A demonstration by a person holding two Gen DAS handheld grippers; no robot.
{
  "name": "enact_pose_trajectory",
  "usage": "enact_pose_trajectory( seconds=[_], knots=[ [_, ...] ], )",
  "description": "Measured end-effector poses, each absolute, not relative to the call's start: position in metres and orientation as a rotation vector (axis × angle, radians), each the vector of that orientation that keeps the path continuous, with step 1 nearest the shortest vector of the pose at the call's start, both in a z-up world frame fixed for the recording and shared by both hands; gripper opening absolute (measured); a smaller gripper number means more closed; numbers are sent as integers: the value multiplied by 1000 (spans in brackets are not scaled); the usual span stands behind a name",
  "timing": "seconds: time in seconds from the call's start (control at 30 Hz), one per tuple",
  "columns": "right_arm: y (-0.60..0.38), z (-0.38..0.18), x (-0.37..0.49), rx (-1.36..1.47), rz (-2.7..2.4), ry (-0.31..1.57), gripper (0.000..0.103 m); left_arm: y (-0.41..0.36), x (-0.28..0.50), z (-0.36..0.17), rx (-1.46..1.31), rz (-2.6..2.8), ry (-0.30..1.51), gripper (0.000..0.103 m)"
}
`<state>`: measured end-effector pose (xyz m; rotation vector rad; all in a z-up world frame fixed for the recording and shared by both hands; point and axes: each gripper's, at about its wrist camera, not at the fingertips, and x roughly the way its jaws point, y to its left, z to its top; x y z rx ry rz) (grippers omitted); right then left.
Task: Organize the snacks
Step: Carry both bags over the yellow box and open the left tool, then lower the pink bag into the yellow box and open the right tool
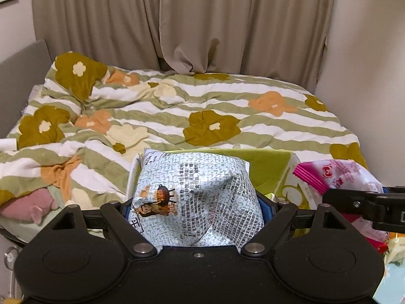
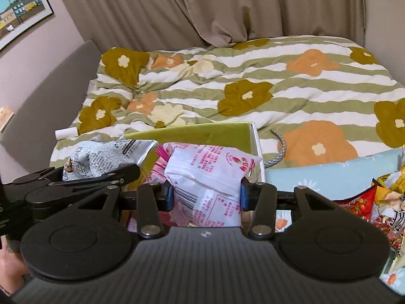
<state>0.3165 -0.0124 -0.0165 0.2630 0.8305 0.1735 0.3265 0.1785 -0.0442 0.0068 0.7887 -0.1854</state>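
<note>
My left gripper (image 1: 195,210) is shut on a pale blue-grey snack bag (image 1: 197,192) with black print and a cartoon figure, held just above a green box (image 1: 270,167). My right gripper (image 2: 206,195) is shut on a white and pink snack bag (image 2: 210,174), held over the same green box (image 2: 202,133). In the right wrist view the left gripper (image 2: 76,179) and its blue-grey bag (image 2: 106,154) show at the left. In the left wrist view the right gripper (image 1: 364,202) and the pink bag (image 1: 341,174) show at the right.
A bed with a green-striped flowered duvet (image 1: 202,106) lies behind the box, with curtains (image 1: 202,25) beyond. More snack packets (image 2: 379,202) lie on a light blue cloth (image 2: 329,174) at the right. A pink plush toy (image 1: 27,207) lies at the left. A white tube (image 2: 66,133) rests on the duvet.
</note>
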Motion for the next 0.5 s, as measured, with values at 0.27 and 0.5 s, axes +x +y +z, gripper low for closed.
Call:
enact_pose_trajectory(
  seconds=[0.27, 0.5],
  knots=[
    [-11, -27, 326, 270, 171, 847, 61, 180, 333, -54, 22, -167, 813, 103],
    [-11, -23, 328, 257, 212, 850, 61, 185, 305, -52, 15, -158, 829, 103]
  ],
)
